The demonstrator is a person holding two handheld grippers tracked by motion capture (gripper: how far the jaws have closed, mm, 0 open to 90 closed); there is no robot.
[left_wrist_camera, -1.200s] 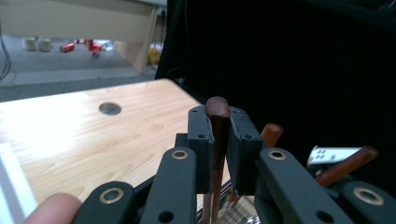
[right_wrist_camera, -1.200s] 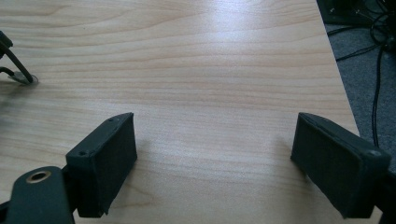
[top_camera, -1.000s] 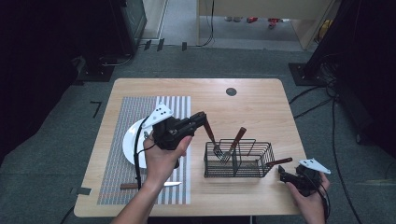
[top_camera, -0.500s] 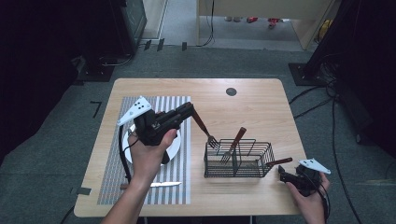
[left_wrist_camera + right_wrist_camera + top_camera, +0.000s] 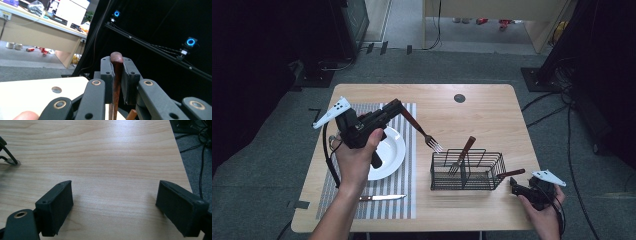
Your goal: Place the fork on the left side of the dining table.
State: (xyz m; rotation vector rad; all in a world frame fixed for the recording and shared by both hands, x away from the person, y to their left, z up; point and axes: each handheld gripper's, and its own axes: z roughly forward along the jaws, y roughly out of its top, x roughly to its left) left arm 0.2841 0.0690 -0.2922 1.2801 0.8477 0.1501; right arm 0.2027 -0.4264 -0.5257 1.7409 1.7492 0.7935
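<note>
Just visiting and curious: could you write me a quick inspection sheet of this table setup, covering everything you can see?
Surface: wooden table, striped mat at its left.
Job's things: fork held in the air by its brown handle, tines toward the wire basket, which holds another fork.
Clutter: white plate and knife on the mat.
Grippers: left gripper clamped on the fork handle; right gripper open, over bare wood at the table's near right corner.
Cables: one trails from the left gripper; more lie on the floor at right.
Surroundings: grey floor, dark curtains, desks behind.
</note>
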